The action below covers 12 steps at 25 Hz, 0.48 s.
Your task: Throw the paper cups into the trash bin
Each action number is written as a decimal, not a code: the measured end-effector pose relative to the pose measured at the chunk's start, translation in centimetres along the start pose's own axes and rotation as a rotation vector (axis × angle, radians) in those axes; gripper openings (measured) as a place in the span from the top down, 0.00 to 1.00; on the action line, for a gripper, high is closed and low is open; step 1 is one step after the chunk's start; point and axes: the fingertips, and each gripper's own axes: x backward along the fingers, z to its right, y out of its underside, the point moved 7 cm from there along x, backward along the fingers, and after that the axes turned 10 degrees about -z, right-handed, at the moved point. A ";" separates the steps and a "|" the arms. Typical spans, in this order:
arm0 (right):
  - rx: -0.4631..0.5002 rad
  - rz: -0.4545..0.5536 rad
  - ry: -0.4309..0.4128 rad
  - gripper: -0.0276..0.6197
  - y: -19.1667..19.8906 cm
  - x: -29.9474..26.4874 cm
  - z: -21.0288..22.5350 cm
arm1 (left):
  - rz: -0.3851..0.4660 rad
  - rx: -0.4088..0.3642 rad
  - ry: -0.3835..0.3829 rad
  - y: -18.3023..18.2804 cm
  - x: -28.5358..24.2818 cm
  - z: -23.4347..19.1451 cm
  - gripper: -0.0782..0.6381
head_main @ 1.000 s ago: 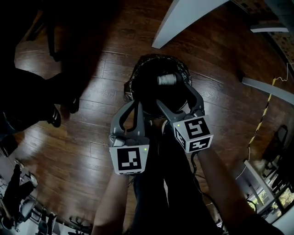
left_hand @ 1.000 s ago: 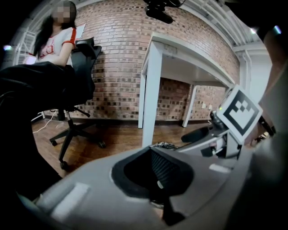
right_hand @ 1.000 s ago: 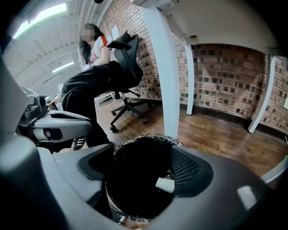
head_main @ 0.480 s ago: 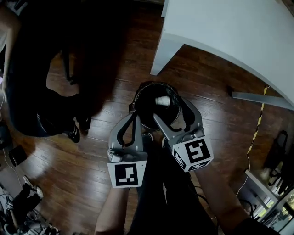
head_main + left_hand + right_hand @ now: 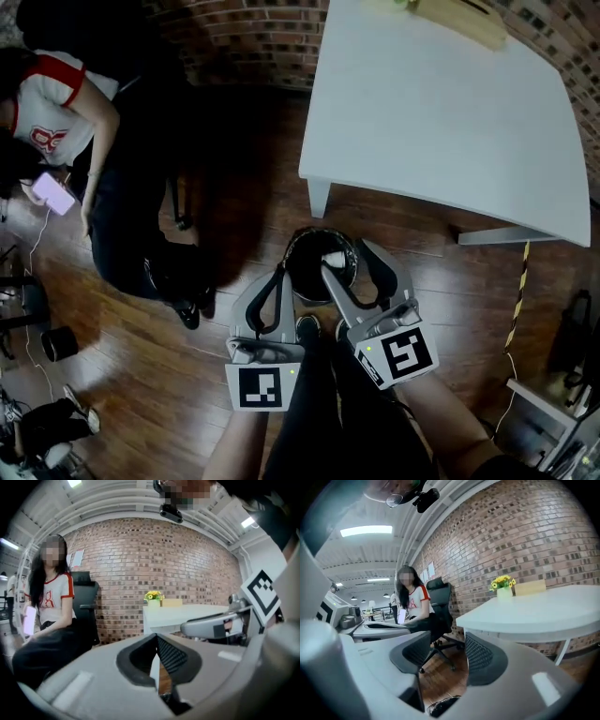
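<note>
A black trash bin [image 5: 302, 272] stands on the wooden floor just ahead of both grippers. A white paper cup [image 5: 333, 260] lies inside it. My right gripper [image 5: 348, 262] hovers over the bin's near right rim; its jaws are closing with nothing between them, and floor shows through the gap in the right gripper view [image 5: 440, 654]. The bin's rim [image 5: 443, 706] shows at the bottom of that view. My left gripper [image 5: 278, 274] is held at the bin's near left edge, shut and empty, its pads meeting in the left gripper view [image 5: 157, 644].
A white table [image 5: 441, 112] stands beyond the bin, with yellow flowers [image 5: 502, 582] and a wooden box on it. A person [image 5: 56, 112] sits at the left beside a black office chair [image 5: 440, 595]. A brick wall lies behind. A yellow cable [image 5: 518, 300] runs along the floor at right.
The head view has tilted up: the bin looks smaller and nearer to me, and the table and seated person have come into sight. The right jaws have narrowed. The cup stays in the bin.
</note>
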 end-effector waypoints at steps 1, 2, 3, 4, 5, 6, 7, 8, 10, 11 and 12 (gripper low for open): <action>0.005 0.009 0.011 0.60 -0.9 0.6 0.1 | 0.003 -0.001 0.005 -0.8 0.3 0.3 0.88; 0.007 0.015 0.021 0.60 -1.7 1.4 0.2 | 0.004 0.001 0.005 -1.5 0.7 0.7 0.88; 0.004 0.022 0.028 0.63 -2.5 2.2 0.3 | 0.010 0.007 0.002 -2.3 1.2 1.0 0.88; -0.003 0.030 0.033 0.66 -3.2 3.1 0.3 | 0.020 0.015 -0.002 -3.3 1.8 1.3 0.88; -0.009 0.039 0.038 0.69 -3.9 4.0 0.2 | 0.035 0.022 -0.005 -4.4 2.5 1.7 0.88; -0.011 0.047 0.042 0.70 -4.6 4.8 0.1 | 0.055 0.025 -0.006 -5.5 3.1 1.9 0.88; -0.007 0.055 0.045 0.70 -5.3 5.6 -0.1 | 0.079 0.024 -0.005 -6.6 3.8 2.2 0.88; -0.001 0.064 0.049 0.72 -5.9 6.4 -0.4 | 0.094 0.022 -0.002 -7.5 4.4 2.4 0.88; 0.016 0.085 0.059 0.83 -7.2 8.2 -1.2 | 0.095 0.022 -0.001 -8.6 5.6 2.9 0.88; 0.027 0.096 0.062 0.88 -7.8 9.2 -1.7 | 0.097 0.020 -0.003 -9.2 6.3 3.2 0.88; 0.036 0.109 0.059 0.91 -8.4 10.2 -2.3 | 0.101 0.014 -0.004 -9.7 7.0 3.5 0.88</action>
